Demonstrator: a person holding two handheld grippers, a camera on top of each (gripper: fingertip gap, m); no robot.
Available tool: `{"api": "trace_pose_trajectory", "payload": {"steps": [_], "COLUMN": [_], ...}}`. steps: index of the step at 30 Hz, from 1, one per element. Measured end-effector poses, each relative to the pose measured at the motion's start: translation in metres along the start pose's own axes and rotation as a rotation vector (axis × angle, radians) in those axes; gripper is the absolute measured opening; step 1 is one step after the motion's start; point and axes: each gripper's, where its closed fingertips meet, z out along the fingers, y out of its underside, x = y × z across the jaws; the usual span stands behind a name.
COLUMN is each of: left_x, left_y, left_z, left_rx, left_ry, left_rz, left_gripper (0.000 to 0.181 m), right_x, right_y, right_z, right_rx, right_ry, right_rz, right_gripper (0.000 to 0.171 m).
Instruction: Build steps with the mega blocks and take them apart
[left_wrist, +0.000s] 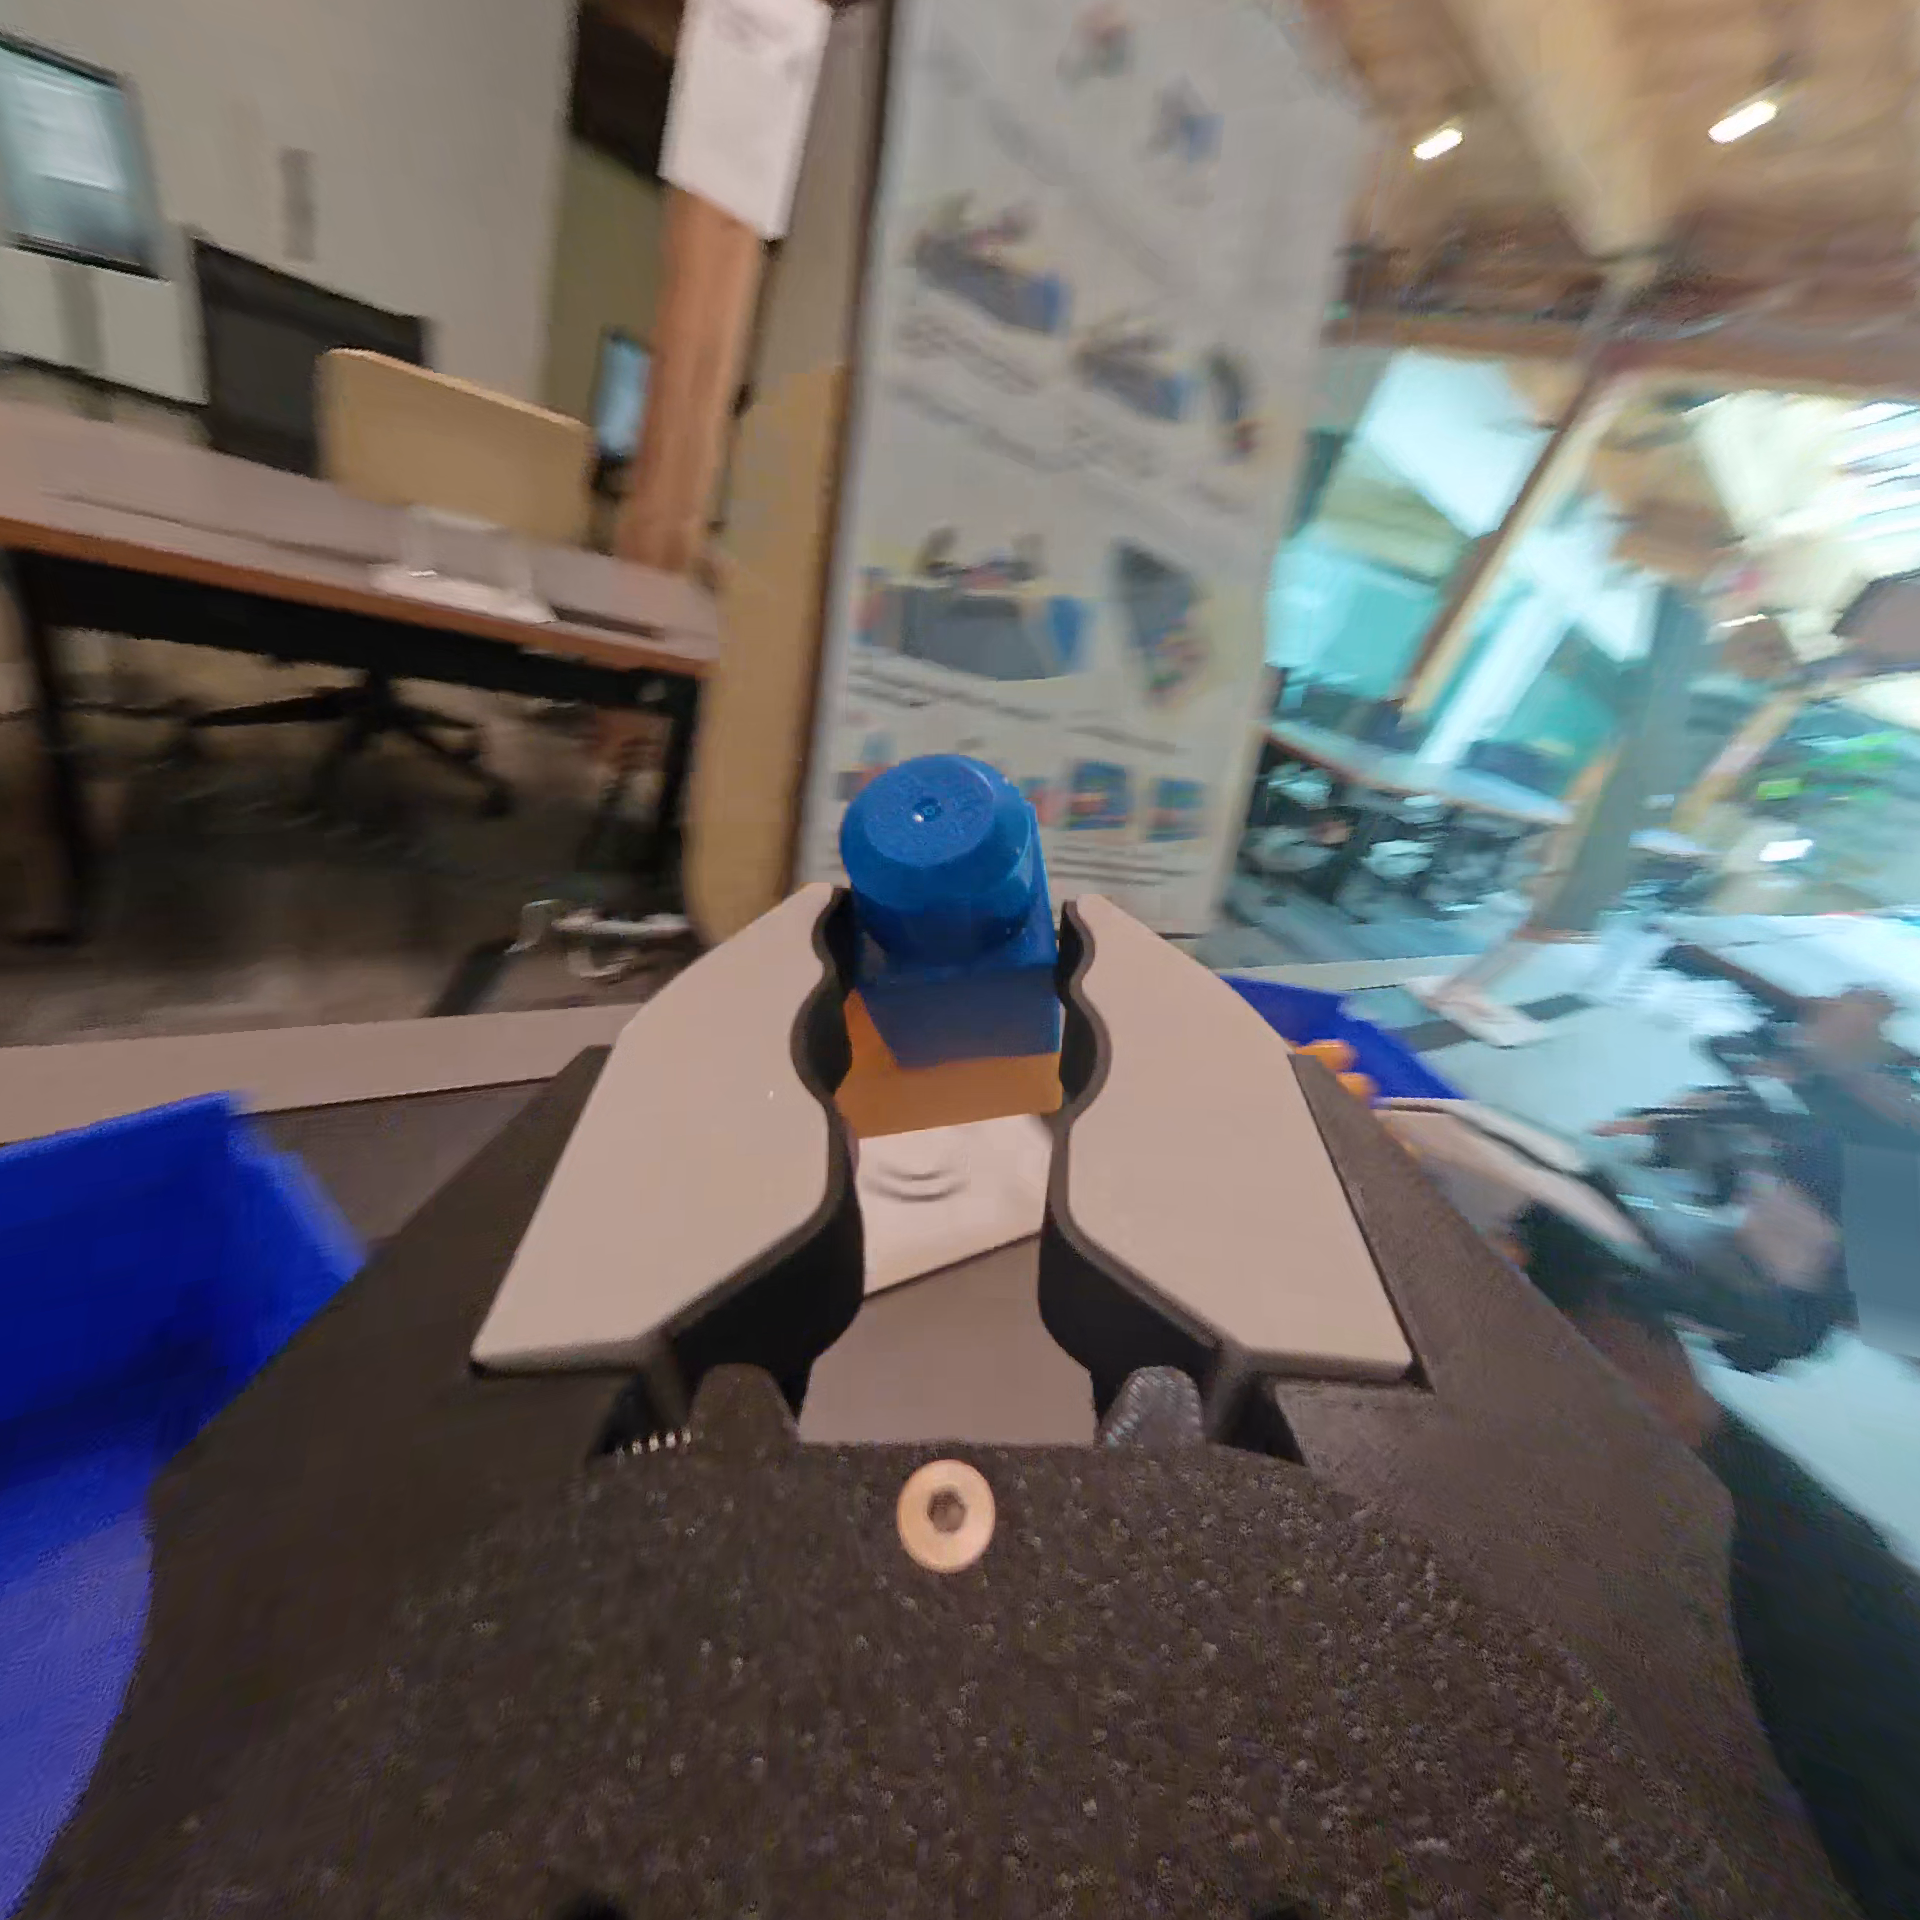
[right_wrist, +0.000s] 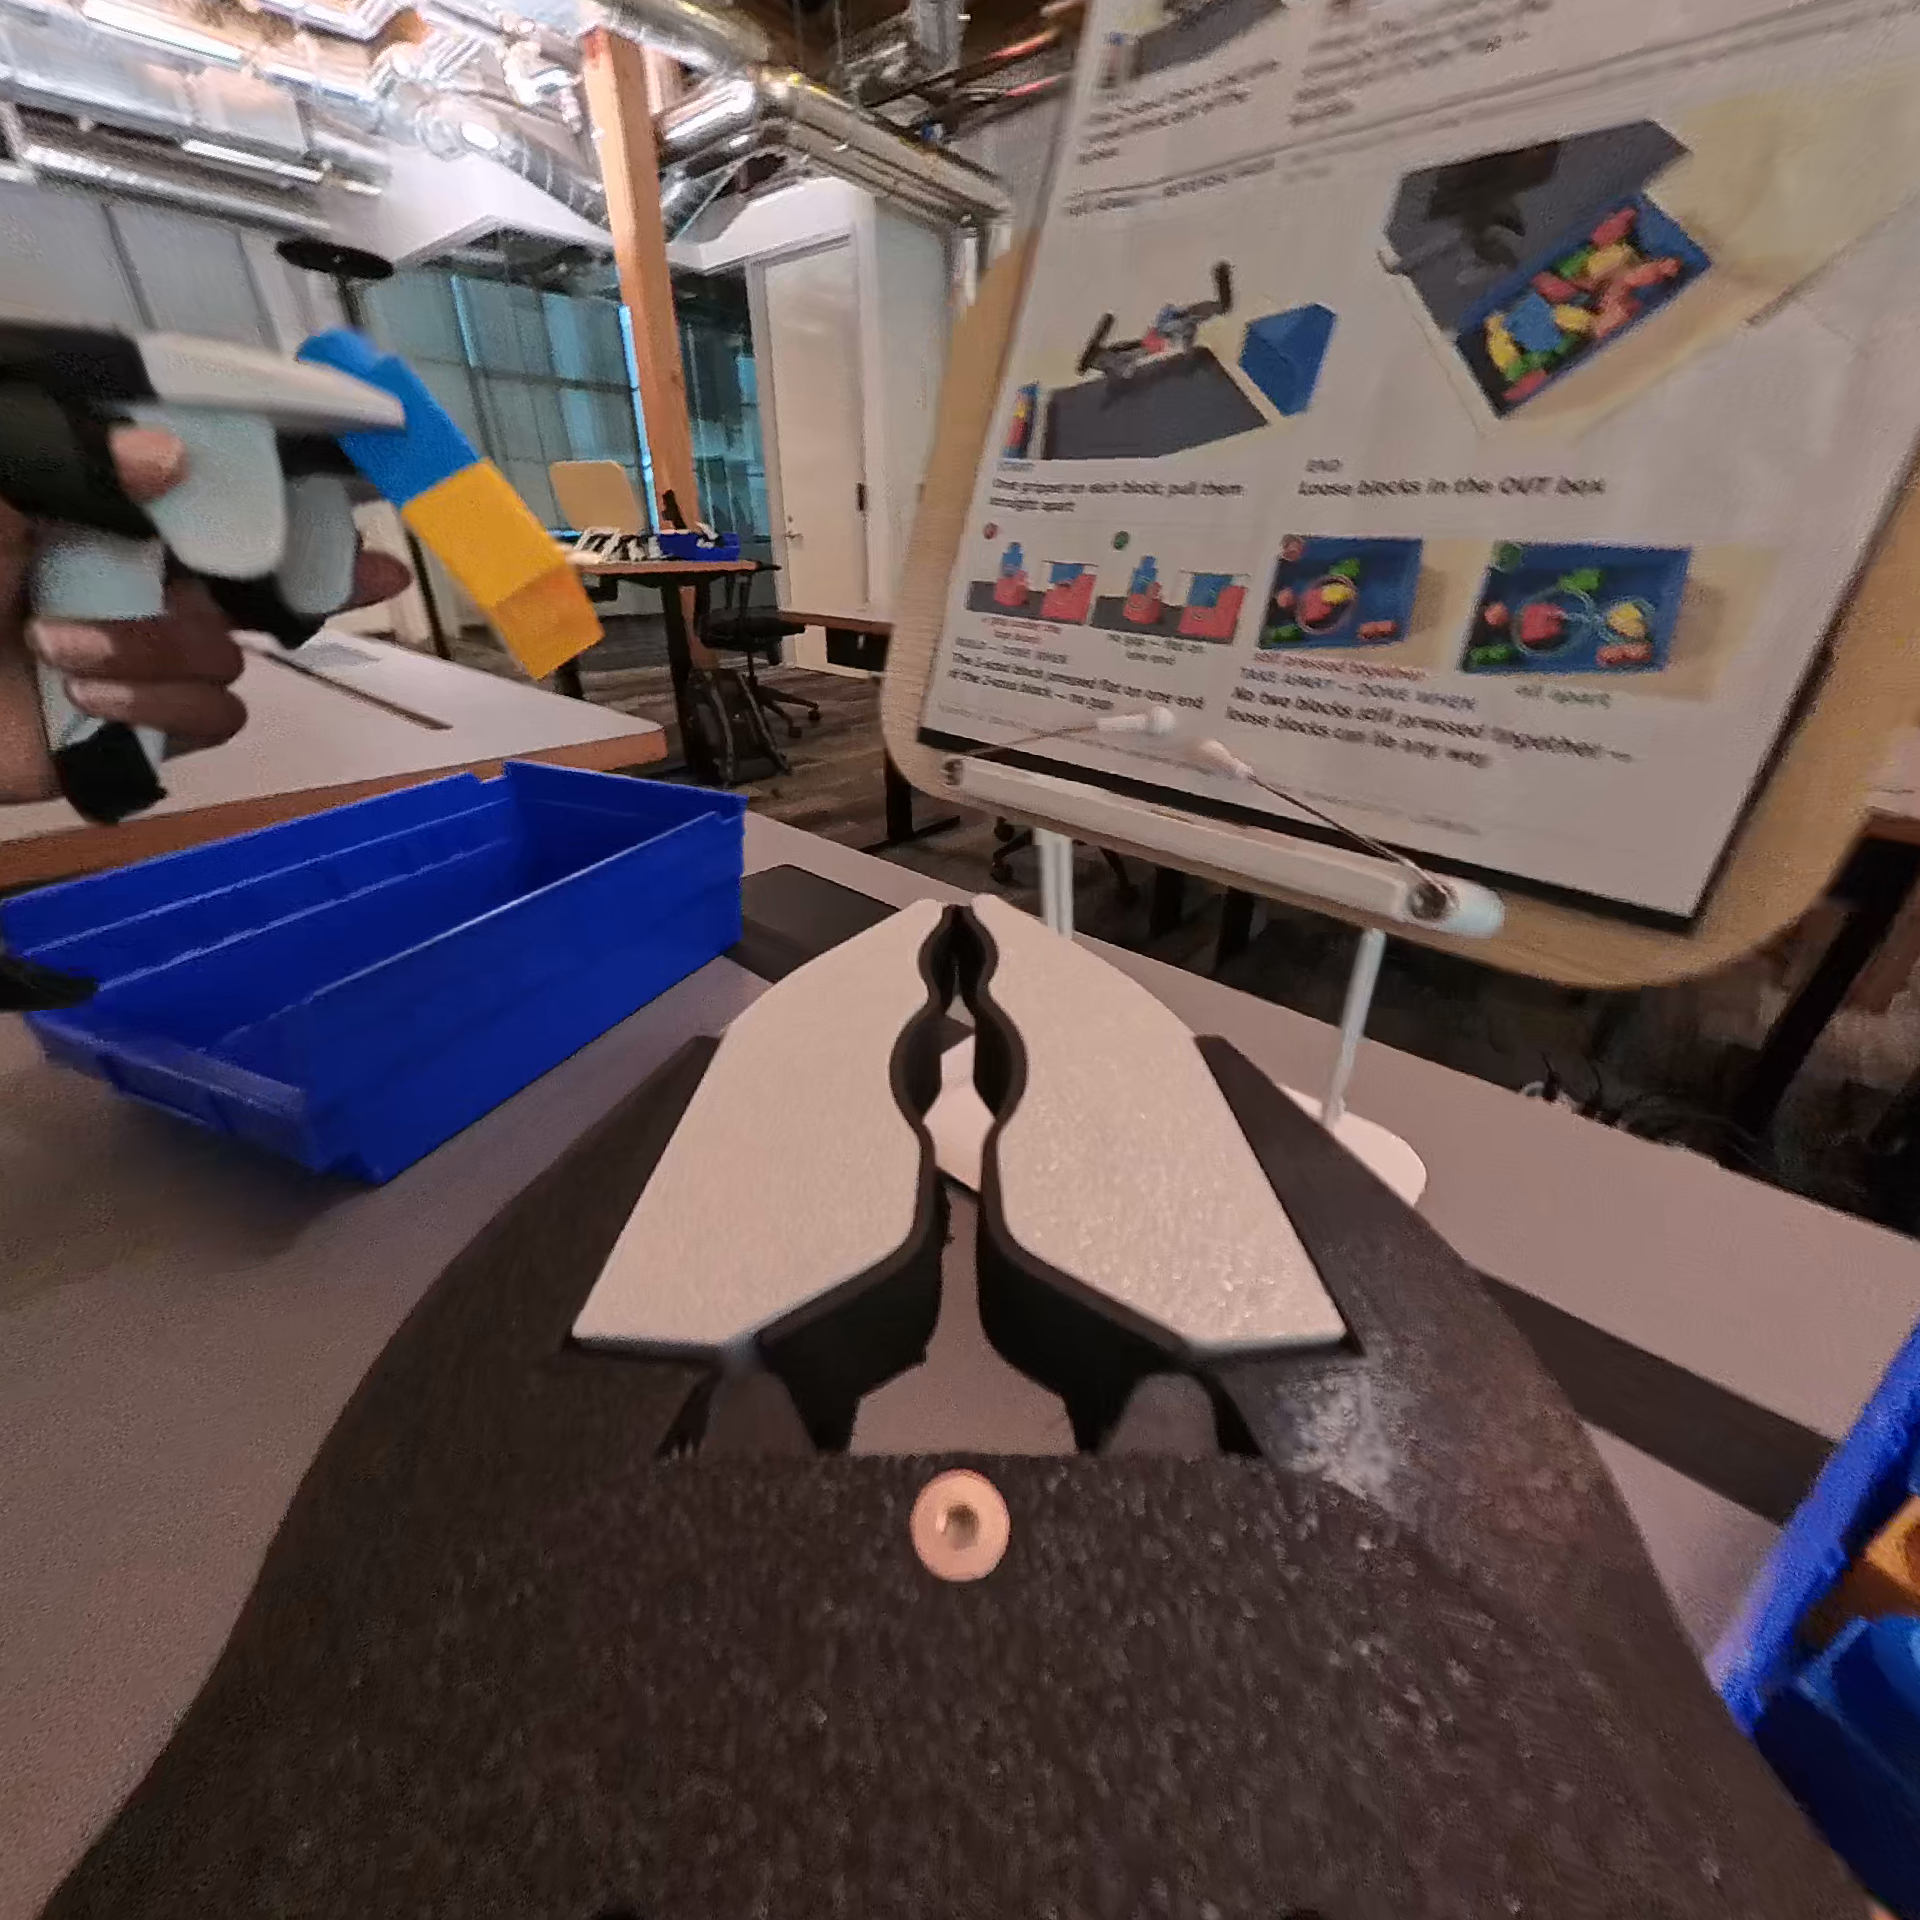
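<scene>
My left gripper (left_wrist: 951, 935) is shut on a blue block (left_wrist: 951, 904) that is pressed onto an orange-yellow block (left_wrist: 935, 1091); it holds the pair in the air. In the right wrist view the same left gripper (right_wrist: 343, 416) shows at upper left, held by a hand, with the blue block (right_wrist: 400, 426) and the yellow block (right_wrist: 499, 571) sticking out down to the right, above the blue bin. My right gripper (right_wrist: 961, 920) is shut and empty, low over the grey table (right_wrist: 208, 1299).
An empty blue bin (right_wrist: 395, 966) stands on the table at the left. A second blue bin (right_wrist: 1829, 1621) with blocks in it is at the right edge. An instruction board (right_wrist: 1403, 468) on a white stand is straight ahead of the right gripper. About 25 cm separates my left fingertips from my right.
</scene>
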Motion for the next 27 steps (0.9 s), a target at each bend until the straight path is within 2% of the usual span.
{"api": "trace_pose_trajectory", "payload": {"steps": [4,7,12,17,23,24,26,27], "left_x": [0.074,0.106,0.125,0.136,0.148,0.149,0.152,0.153], "left_y": [0.009,0.020,0.040,0.057,0.068,0.068,0.068,0.068], "left_z": [-0.001,-0.004,-0.003,0.003,0.005,0.005,0.004,0.004], "left_rx": [0.033,0.043,0.014,-0.044,-0.081,-0.085,-0.087,-0.090], "left_ry": [0.229,0.354,0.442,0.473,0.495,0.499,0.507,0.508], "left_rz": [-0.127,-0.234,-0.299,-0.294,-0.275,-0.275,-0.269,-0.265], "left_gripper": [0.038,0.038,0.038,0.037,0.037,0.037,0.037,0.037], "right_x": [-0.036,-0.058,-0.092,-0.106,-0.108,-0.106,-0.104,-0.105], "right_y": [-0.023,-0.036,-0.045,-0.038,-0.029,-0.029,-0.031,-0.030], "right_z": [0.000,-0.001,0.000,0.009,0.018,0.018,0.017,0.016], "right_rx": [0.036,0.049,0.003,-0.083,-0.127,-0.128,-0.109,-0.106], "right_ry": [-0.091,-0.129,-0.165,-0.110,-0.036,-0.021,0.002,-0.004], "right_rz": [-0.128,-0.212,-0.377,-0.489,-0.513,-0.516,-0.527,-0.516], "right_gripper": [0.002,0.012,0.046,0.062,0.062,0.060,0.042,0.042]}}
